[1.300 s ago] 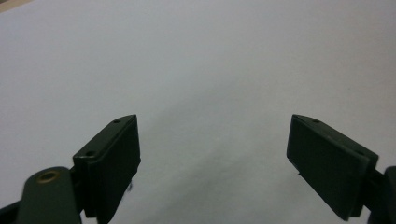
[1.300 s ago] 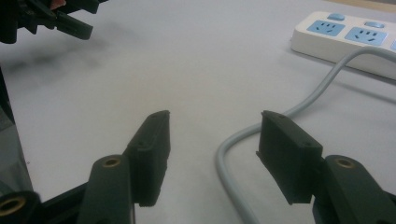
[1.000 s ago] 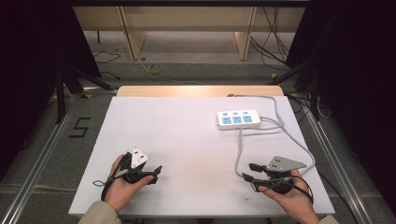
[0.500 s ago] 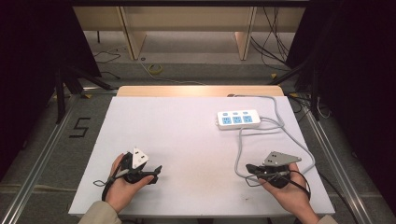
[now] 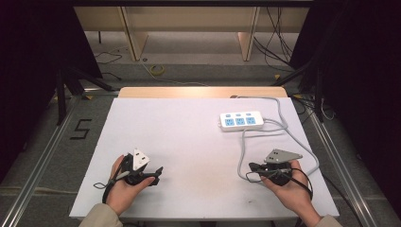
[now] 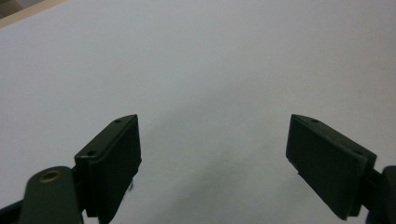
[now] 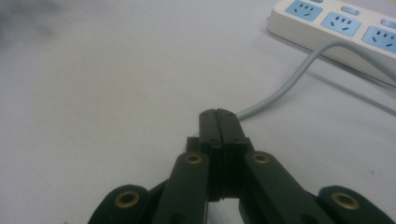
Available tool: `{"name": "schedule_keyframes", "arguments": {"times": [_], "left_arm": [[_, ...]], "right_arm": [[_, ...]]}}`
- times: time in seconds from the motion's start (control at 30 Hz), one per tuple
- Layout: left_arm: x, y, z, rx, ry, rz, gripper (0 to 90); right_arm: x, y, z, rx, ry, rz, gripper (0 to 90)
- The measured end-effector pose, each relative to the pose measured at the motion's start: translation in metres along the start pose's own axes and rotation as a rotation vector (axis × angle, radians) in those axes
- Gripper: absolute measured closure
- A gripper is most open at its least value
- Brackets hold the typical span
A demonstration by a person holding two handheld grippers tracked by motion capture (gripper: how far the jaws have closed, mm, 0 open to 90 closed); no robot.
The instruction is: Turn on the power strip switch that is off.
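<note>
High view: white rectangular worktop fills the middle of the frame. Left tool sits at lower left, held in the person's left hand, jaws pointing toward the frame's right. Right tool sits at lower right in the right hand, grey three-cornered plate on top, jaws pointing toward the frame's left. White power strip with blue sockets lies right of centre, upper half of the worktop; its grey cable loops down toward the right tool (touching it or not, cannot tell).

Left gripper view: left tool has its two black jaws spread wide apart, bare white worktop between them.

Right gripper view: right tool has its jaws pressed together, nothing between them. Grey cable runs from just beyond the tips to the power strip at upper right.
</note>
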State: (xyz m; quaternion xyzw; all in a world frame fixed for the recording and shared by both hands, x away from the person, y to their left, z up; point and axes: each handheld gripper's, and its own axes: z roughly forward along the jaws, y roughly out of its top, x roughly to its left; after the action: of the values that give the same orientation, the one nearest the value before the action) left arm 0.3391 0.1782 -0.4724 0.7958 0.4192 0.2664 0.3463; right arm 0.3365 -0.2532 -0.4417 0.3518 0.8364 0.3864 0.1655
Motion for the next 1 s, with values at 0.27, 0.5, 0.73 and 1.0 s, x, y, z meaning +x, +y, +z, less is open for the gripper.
{"name": "schedule_keyframes", "arguments": {"times": [0.27,0.5,0.73,1.0], "left_arm": [[0.000,0.000,0.000,-0.002,0.007,0.005,17.9],[-0.001,0.001,0.000,-0.005,0.008,0.006,18.0],[-0.001,0.001,-0.001,-0.008,0.009,0.005,18.0],[-0.001,0.001,-0.001,-0.008,0.012,0.002,18.1]], "right_arm": [[-0.003,0.006,0.002,0.005,-0.011,0.005,90.0],[-0.005,0.011,0.004,0.015,-0.014,0.010,90.0],[-0.007,0.015,0.007,0.032,-0.014,0.012,90.0],[-0.010,0.020,0.011,0.045,-0.020,0.013,90.0]]}}
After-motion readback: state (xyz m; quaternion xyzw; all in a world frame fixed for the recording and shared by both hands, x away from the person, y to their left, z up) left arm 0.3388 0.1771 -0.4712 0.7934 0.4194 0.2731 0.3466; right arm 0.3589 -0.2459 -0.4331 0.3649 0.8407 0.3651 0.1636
